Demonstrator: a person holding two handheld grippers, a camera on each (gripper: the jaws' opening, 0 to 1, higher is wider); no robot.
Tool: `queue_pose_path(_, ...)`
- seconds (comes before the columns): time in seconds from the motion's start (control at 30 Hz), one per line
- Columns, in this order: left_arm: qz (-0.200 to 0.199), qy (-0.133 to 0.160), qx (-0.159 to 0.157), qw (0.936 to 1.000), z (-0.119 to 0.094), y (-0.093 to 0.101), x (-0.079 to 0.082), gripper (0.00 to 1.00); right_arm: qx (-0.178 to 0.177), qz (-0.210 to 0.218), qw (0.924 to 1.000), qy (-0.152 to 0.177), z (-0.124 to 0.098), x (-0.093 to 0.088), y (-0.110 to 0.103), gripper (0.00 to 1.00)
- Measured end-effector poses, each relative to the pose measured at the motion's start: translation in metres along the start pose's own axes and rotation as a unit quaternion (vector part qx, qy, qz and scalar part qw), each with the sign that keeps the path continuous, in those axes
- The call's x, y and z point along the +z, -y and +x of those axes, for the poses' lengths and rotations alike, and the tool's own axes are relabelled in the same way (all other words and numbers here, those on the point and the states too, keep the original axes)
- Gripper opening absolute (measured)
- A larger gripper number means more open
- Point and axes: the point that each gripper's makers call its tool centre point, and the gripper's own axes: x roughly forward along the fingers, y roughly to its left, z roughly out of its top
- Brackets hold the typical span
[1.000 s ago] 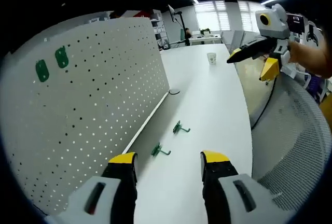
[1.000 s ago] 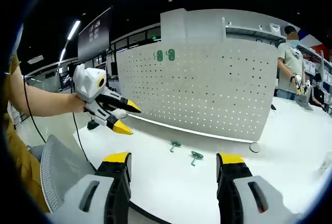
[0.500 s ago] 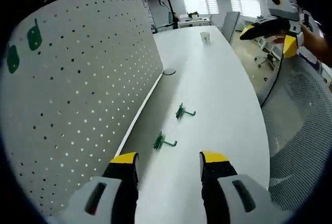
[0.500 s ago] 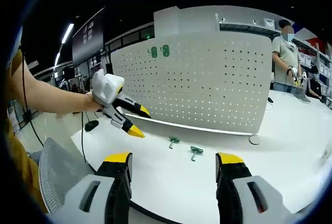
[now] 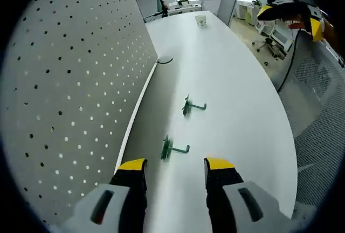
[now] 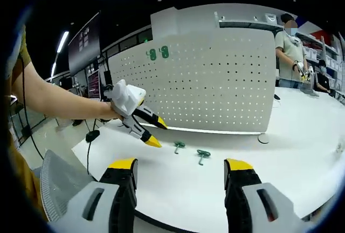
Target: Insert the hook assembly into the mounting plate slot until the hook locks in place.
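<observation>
Looking along our left gripper (image 5: 175,171), we see the near green hook (image 5: 172,149) lying on the white table (image 5: 232,93) just ahead of the yellow fingertips (image 5: 131,165), roughly between them and touching neither. The far green hook (image 5: 191,105) lies further out, apart from the first. Our left jaws stand spread wide and carry nothing. Each hook rests on its side with its flat base toward the white pegboard (image 5: 64,82) and its rod pointing away from the board, long axis crosswise to the board's foot.

In the right gripper view, our right gripper (image 6: 180,171) is also parted and empty, both hooks (image 6: 178,146) (image 6: 202,155) lying beyond its tips. There the left gripper (image 6: 152,131) hovers beside the nearer hook, jaws apart, below two green mounting plates (image 6: 157,54) fixed high on the pegboard.
</observation>
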Motion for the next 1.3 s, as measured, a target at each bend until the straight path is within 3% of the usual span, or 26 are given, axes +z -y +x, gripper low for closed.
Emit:
queue_pose_path(0.47,0.023,-0.028,-0.034,0.9987,0.033,-0.008,-0.008,0.42,-0.012,0.014,0.9998,0.0,0.001,0.0,0.006,0.63)
queue_pose_path(1.3,0.033,-0.064,-0.062,0.9955,0.056,-0.016,-0.018,0.37,-0.022,0.023,0.9995,0.001,-0.002,-0.001,0.015,0.62)
